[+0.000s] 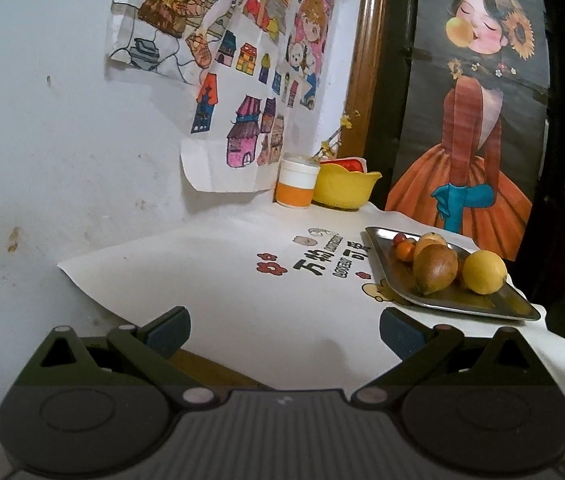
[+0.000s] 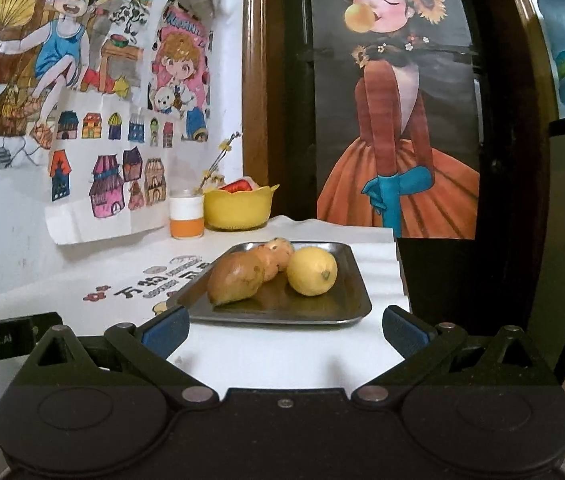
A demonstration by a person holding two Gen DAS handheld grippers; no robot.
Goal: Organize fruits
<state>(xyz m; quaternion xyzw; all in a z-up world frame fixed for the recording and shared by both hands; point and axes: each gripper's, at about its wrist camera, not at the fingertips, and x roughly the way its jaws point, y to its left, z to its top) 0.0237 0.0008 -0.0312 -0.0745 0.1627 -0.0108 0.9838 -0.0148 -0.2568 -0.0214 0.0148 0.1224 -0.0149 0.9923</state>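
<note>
A steel tray (image 1: pixel 522 308) (image 2: pixel 354 276) lies on the white printed cloth. It holds a yellow lemon (image 1: pixel 484 272) (image 2: pixel 311 271), a brown mango-like fruit (image 1: pixel 436 269) (image 2: pixel 235 278), an orange-brown spotted fruit (image 1: pixel 431 240) (image 2: pixel 278 250) behind it, and two small red fruits (image 1: pixel 402 244) at the far end. My left gripper (image 1: pixel 284 336) is open over the cloth, left of the tray. Just short of the tray's near edge, my right gripper (image 2: pixel 285 332) is open too. Neither holds anything.
A yellow bowl (image 1: pixel 344 190) (image 2: pixel 238 210) with something red inside and an orange-and-white cup (image 1: pixel 296 188) (image 2: pixel 186 220) stand at the back by the wall. Drawings hang on the wall. A dark wooden frame with a poster (image 2: pixel 394 140) stands behind the tray.
</note>
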